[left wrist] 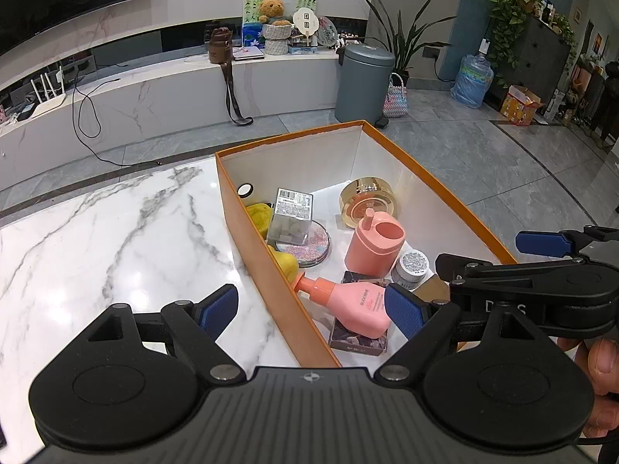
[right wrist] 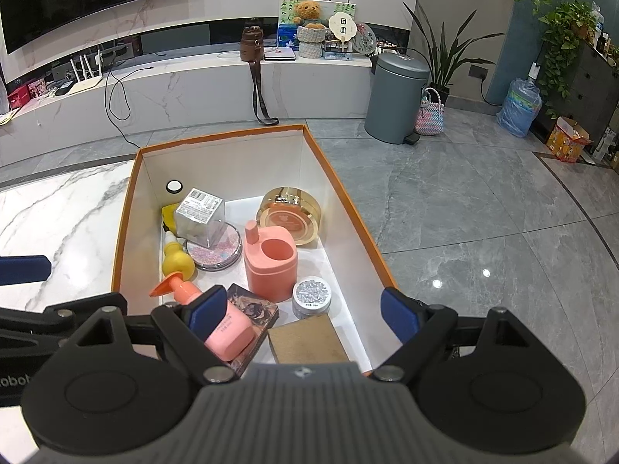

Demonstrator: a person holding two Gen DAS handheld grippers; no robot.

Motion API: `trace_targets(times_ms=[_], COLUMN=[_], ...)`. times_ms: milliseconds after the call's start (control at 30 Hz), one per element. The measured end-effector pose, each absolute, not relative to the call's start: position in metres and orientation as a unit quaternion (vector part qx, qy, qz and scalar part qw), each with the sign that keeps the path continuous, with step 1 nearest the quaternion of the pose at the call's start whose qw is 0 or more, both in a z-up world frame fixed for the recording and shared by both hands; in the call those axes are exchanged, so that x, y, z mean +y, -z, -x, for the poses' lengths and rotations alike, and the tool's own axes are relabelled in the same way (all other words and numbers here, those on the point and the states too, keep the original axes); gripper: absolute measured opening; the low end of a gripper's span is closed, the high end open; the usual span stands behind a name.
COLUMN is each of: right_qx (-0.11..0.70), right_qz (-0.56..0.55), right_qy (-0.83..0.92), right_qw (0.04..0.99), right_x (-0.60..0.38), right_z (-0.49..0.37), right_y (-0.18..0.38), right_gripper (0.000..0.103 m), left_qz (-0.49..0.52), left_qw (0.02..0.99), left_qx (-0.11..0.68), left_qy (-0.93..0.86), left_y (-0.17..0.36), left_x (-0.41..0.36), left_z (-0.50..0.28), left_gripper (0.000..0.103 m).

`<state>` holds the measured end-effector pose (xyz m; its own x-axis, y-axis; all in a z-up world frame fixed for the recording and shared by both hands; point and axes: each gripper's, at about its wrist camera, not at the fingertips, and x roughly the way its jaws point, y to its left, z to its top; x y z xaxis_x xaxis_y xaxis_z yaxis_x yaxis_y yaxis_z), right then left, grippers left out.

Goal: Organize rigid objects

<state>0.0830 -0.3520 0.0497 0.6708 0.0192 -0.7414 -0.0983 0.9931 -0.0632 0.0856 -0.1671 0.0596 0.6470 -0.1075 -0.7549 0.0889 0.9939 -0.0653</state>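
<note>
Living room, grey tile floor, white marble table (left wrist: 96, 239) with an orange box (left wrist: 251, 239) on it, white inside.

Left gripper (left wrist: 311, 307): jaws wide apart, nothing between the pads. It straddles the box's left wall, with one blue pad over the marble and the other over the box interior, just beside the pink pump bottle (left wrist: 348, 301). Right gripper (right wrist: 303, 313): jaws also spread wide, gripping nothing, hovering over the near end of the box. Its left pad sits in front of the pump bottle and its right pad at the box's right rim. A person's fingers (left wrist: 603, 359) show at the right edge of the left wrist view.

All task items are inside the box. At the near end, the pump bottle lies on its side across a dark patterned flat case (right wrist: 255, 309), next to a brown flat block (right wrist: 305, 338) and a small silver jar (right wrist: 312, 295). In the middle are an upright pink holder (right wrist: 271, 266), a yellow gourd-shaped bottle (right wrist: 176, 261) along the left wall, and a round glitter compact (right wrist: 216, 255) with a clear cube box (right wrist: 199, 212) resting partly on it. At the far end are a gold round tin (right wrist: 292, 214) tilted against the right side, a yellow item (right wrist: 168, 212), and a small black-rimmed white cap (right wrist: 174, 185) in the far-left corner.

Beyond are a grey bin (right wrist: 398, 96), a TV bench with a teddy bear (right wrist: 307, 11), and plants.
</note>
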Motion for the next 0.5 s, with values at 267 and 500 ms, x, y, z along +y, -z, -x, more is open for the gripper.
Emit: trace_targets(times_ms=[267,500], right_qx=[0.404,0.404], right_qz=[0.049,0.049], right_qy=[-0.032,-0.029], right_qw=[0.913,0.913], right_x=[-0.3518,-0.3532], right_z=[-0.0832,-0.0821], right_y=[-0.0499,-0.0483], right_gripper=[0.085,0.085], left_qz=[0.013,0.024], left_qw=[0.907,0.913], left_qx=[0.417,0.404], left_qy=[0.054,0.056], left_y=[-0.0596,-0.0542], left_x=[-0.1669,-0.171], left_z=[-0.0851,-0.0808], left_gripper=[0.1,0.1])
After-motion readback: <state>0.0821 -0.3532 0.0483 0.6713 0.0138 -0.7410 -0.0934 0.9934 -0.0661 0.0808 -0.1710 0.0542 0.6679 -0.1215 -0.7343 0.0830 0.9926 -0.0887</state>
